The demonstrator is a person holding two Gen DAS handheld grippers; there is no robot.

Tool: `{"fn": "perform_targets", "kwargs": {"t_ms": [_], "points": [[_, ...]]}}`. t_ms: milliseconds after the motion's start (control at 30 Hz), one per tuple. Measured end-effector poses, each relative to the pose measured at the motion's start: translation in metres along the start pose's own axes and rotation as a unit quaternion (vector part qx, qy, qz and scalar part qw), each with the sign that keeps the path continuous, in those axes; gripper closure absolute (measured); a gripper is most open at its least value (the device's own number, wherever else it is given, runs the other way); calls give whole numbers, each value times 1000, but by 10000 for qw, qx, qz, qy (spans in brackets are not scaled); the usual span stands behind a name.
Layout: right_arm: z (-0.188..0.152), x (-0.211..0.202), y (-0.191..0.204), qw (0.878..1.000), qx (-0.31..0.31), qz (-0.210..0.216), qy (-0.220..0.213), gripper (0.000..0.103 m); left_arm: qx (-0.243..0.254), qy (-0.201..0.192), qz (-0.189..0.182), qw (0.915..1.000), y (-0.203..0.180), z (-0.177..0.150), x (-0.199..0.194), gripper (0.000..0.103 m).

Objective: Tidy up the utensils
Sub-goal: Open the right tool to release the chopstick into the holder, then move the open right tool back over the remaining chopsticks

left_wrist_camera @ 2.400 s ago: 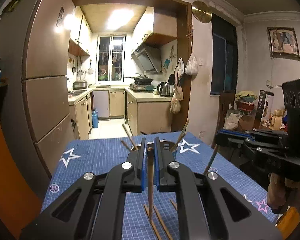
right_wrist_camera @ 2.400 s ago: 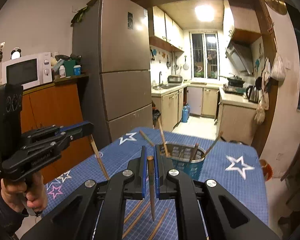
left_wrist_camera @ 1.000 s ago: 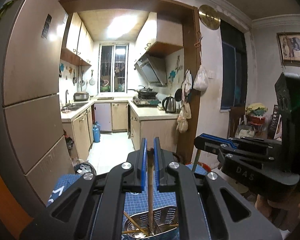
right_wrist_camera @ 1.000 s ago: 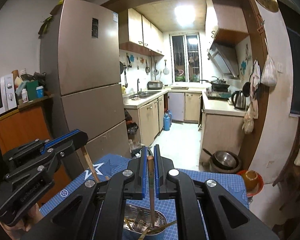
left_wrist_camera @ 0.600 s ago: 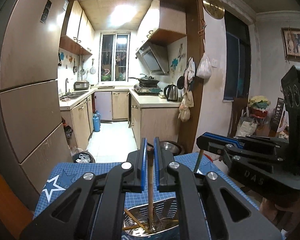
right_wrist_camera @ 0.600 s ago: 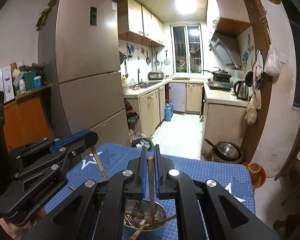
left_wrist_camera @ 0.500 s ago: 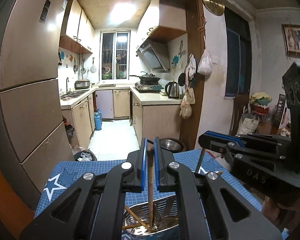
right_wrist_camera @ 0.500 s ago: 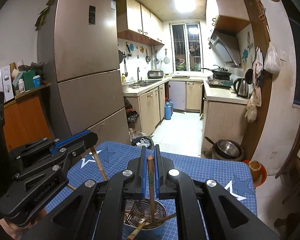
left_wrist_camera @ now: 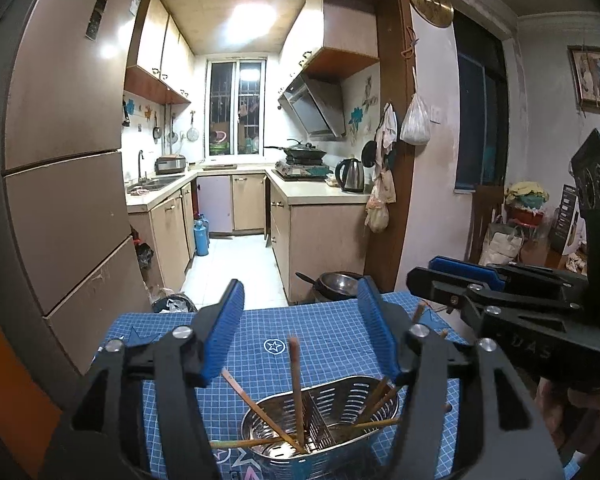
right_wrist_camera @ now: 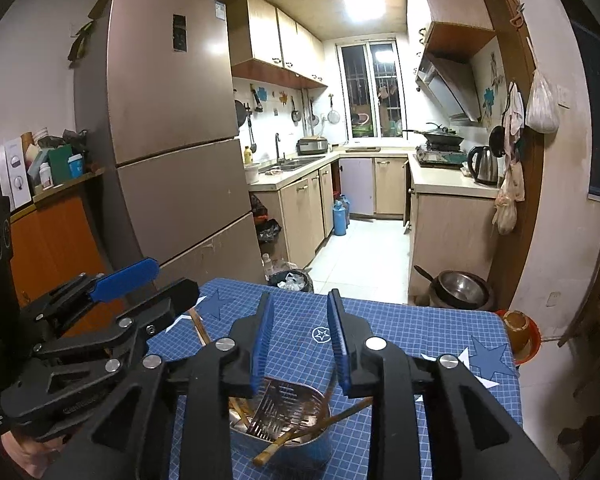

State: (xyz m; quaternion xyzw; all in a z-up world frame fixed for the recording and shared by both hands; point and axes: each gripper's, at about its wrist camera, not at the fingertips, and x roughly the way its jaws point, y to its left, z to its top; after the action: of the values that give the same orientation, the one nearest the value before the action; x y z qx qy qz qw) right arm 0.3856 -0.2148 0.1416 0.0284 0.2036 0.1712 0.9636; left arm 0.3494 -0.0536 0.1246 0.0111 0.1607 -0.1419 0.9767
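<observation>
Left gripper (left_wrist_camera: 300, 312) and right gripper (right_wrist_camera: 300, 332), jaws just opened and empty, over the metal caddy (left_wrist_camera: 340, 436) holding chopsticks (left_wrist_camera: 296, 384) on the desk (left_wrist_camera: 324, 332)

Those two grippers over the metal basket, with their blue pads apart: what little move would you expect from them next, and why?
Probably a lift away. Both the left gripper and the right gripper have just been opening, and neither pinches anything: one chopstick stands free in the metal basket between the left gripper's pads. With the sticks dropped in, rising clear seems sensible.
</observation>
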Motion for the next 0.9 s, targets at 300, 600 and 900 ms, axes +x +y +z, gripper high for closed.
{"fn": "perform_targets", "kwargs": {"t_ms": [300,600,900], "points": [[-37,-85,24,9988,-185,50,-454,70,127,-151,-112,9997,-2,-20,-64,40],[-197,-195,77,9992,-278,155,-229,70,556,516,-305,9967,7,-141,-162,40],[-339,-194,128,9958,37,120,904,73,233,1732,-412,9838,24,-268,-182,50]]}}
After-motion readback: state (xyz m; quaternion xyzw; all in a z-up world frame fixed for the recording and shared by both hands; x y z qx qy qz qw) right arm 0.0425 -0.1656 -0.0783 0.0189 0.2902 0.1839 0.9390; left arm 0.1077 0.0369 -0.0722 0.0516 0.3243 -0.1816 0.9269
